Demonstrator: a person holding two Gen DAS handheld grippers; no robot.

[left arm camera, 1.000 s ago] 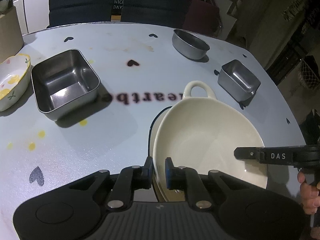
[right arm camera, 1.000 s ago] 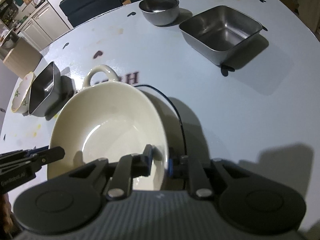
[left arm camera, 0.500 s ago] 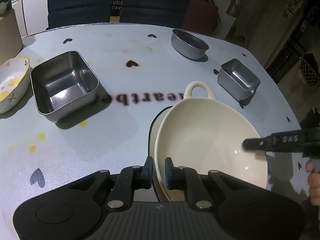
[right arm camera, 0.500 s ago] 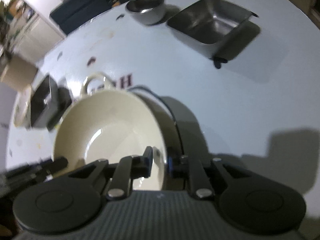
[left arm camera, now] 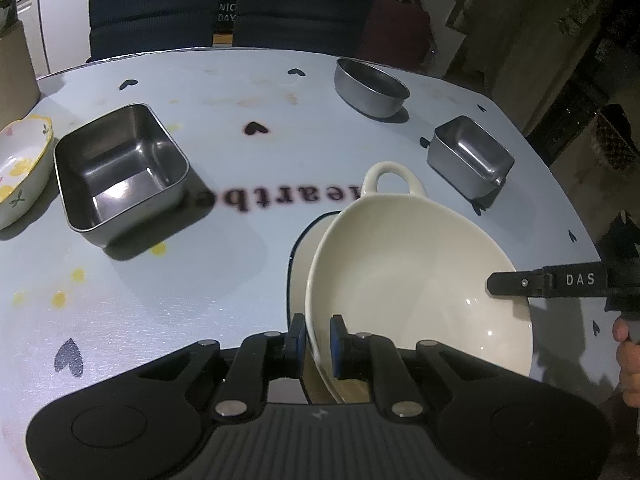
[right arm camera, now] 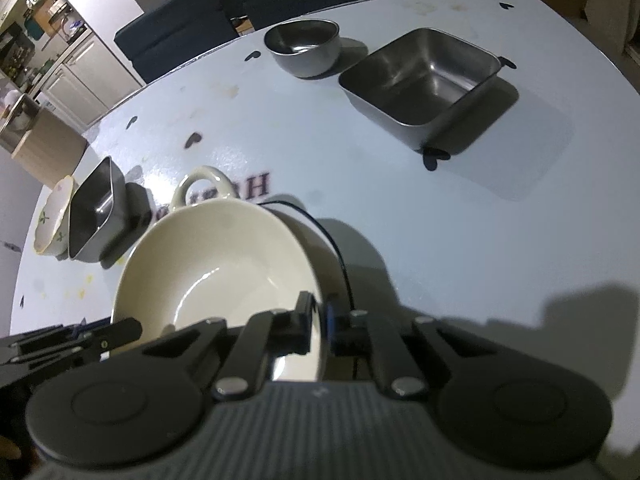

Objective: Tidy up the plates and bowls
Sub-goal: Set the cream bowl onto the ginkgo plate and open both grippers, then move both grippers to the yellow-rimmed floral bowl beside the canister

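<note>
The cream bowl (left arm camera: 416, 276) with a loop handle is sitting tilted over a dark-rimmed plate (left arm camera: 298, 264) on the pale blue surface (left arm camera: 224, 272); the left gripper (left arm camera: 318, 340) is clamping the bowl's near rim in its jaws; the right gripper (right arm camera: 318, 320) is pinching the opposite rim, jaws closed on it; a large square steel pan (left arm camera: 120, 172), a small square steel pan (left arm camera: 470, 160), a round steel bowl (left arm camera: 370, 88) and a flowered bowl (left arm camera: 22, 168) are standing apart around them.

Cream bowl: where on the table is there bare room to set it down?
Bare table lies between the large square steel tray and the cream bowl, towards the near edge. It is crowded on the other side, around the small steel tray and round steel bowl.
</note>
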